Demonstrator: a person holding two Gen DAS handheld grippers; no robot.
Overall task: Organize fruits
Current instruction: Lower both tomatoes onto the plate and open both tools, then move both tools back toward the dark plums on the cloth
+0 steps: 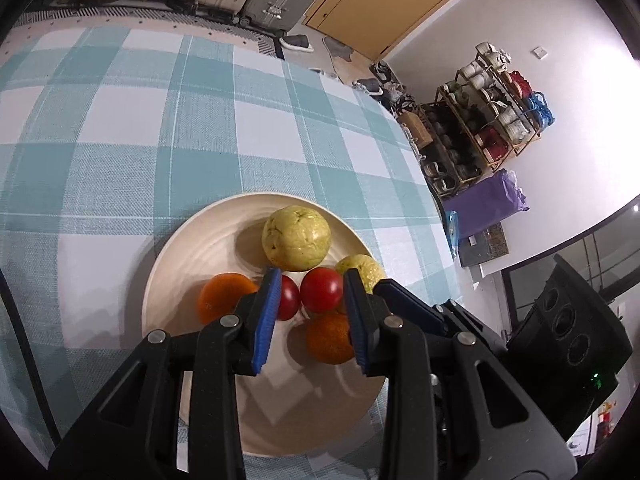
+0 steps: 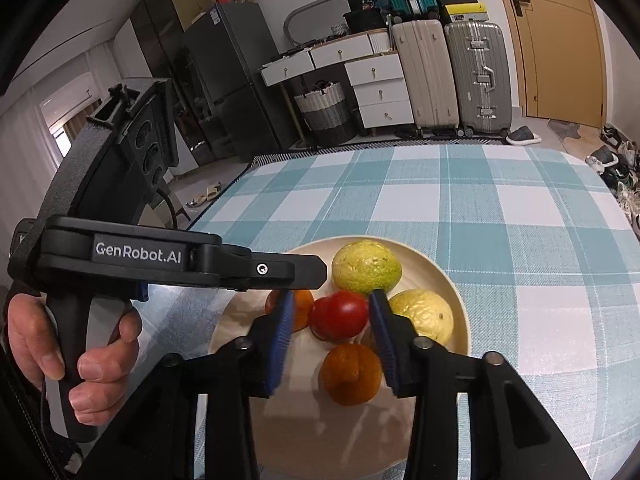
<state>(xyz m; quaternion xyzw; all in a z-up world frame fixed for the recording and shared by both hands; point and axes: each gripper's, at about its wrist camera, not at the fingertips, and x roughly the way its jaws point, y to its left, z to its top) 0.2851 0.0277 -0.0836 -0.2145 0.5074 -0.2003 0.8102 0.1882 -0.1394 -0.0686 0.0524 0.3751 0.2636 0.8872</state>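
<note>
From the left wrist, the left gripper point(image 1: 310, 312) hangs over a cream plate point(image 1: 192, 256) on a blue-and-white checked tablecloth point(image 1: 120, 120). Its blue pads stand a modest gap apart with nothing pressed between them; two red tomatoes point(image 1: 322, 290) lie below the gap, untouched. On the plate a large green guava point(image 1: 296, 238) sits at the far side, a smaller guava point(image 1: 362, 270) to the right, one orange point(image 1: 222, 294) at the left and another orange point(image 1: 328, 338) nearer. The tip of the right gripper point(image 1: 408, 306) reaches in from the right. From the right wrist, the right gripper point(image 2: 330, 330) hovers above the same plate point(image 2: 452, 292), jaws partly open and holding nothing, with a tomato point(image 2: 340, 314) lying between the pads but clear of them. A hand point(image 2: 60, 344) holds the left gripper's handle at the left.
</note>
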